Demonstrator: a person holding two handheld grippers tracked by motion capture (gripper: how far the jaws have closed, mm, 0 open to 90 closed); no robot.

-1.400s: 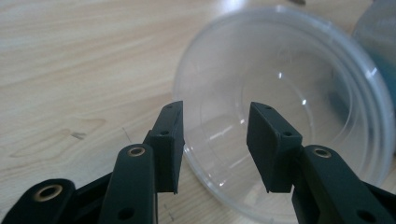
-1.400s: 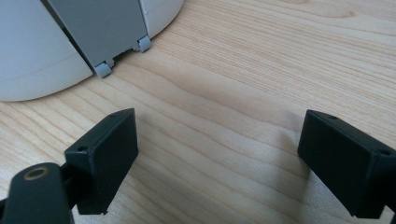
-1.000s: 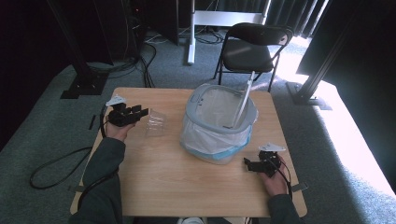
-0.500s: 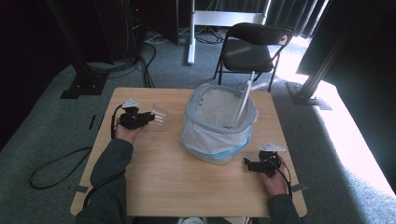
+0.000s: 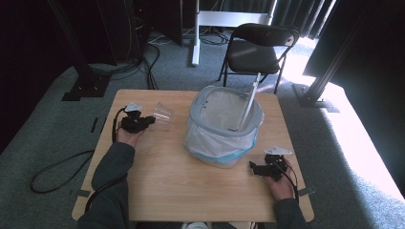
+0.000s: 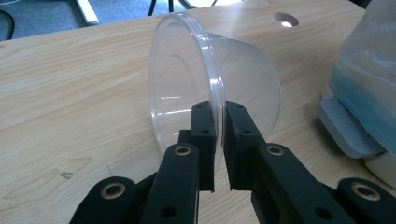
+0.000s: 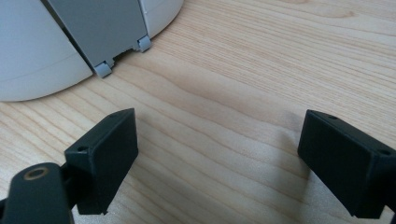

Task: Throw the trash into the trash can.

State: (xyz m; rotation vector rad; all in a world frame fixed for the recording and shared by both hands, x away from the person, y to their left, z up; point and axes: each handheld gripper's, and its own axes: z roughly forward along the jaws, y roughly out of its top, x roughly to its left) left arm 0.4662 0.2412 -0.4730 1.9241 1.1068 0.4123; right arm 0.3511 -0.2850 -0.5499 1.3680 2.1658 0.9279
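While my left gripper (image 6: 218,140) has just been closing, its two black jaws now pinch the rim of the clear plastic cup (image 6: 212,88), one jaw inside the wall and one outside. That cup lies tipped on its side on the wooden counter (image 5: 157,181), near the left edge, with its mouth turned toward me. Well apart, my right gripper (image 5: 258,168) rests low by the bin (image 5: 224,125) with its white bag, jaws spread wide and holding nothing.
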